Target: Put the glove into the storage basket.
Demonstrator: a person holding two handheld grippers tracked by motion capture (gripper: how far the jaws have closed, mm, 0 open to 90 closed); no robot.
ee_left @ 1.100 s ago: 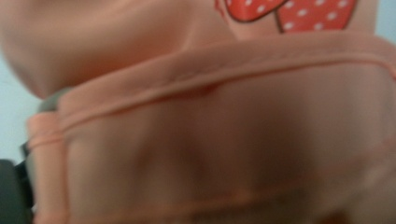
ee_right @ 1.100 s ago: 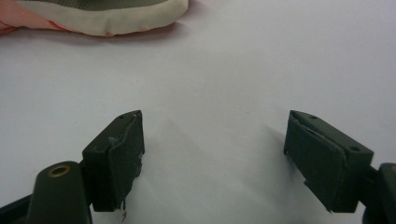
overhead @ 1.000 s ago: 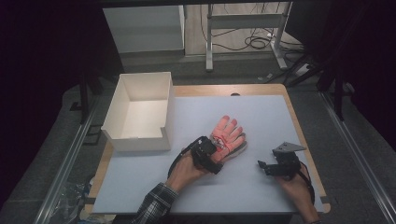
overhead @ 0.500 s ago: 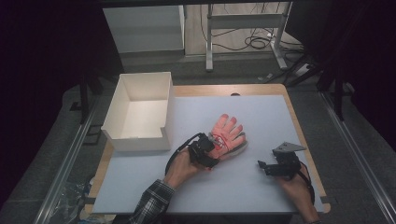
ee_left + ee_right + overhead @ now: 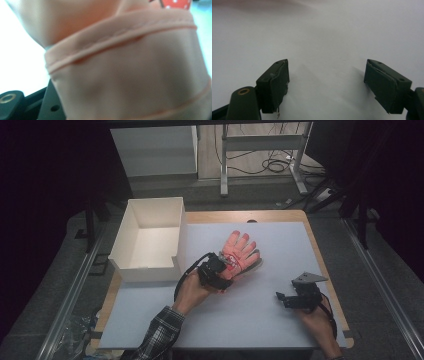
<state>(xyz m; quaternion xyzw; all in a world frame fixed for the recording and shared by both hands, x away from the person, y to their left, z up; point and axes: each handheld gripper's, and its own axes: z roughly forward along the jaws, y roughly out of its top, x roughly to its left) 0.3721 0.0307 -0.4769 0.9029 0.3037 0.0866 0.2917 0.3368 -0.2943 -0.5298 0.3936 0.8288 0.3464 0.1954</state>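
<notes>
My left gripper (image 5: 223, 270) has just closed on the cuff of the pink fabric glove (image 5: 240, 252), mid-table, right of the open white cardboard box (image 5: 150, 240), probably its destination. Right gripper (image 5: 325, 82) rests near-right, jaws apart, empty, keeping clear.

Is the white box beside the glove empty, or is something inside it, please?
Empty. The high view looks straight into the open-topped box and shows only its bare white floor and walls. The glove lies outside, on the table.
</notes>
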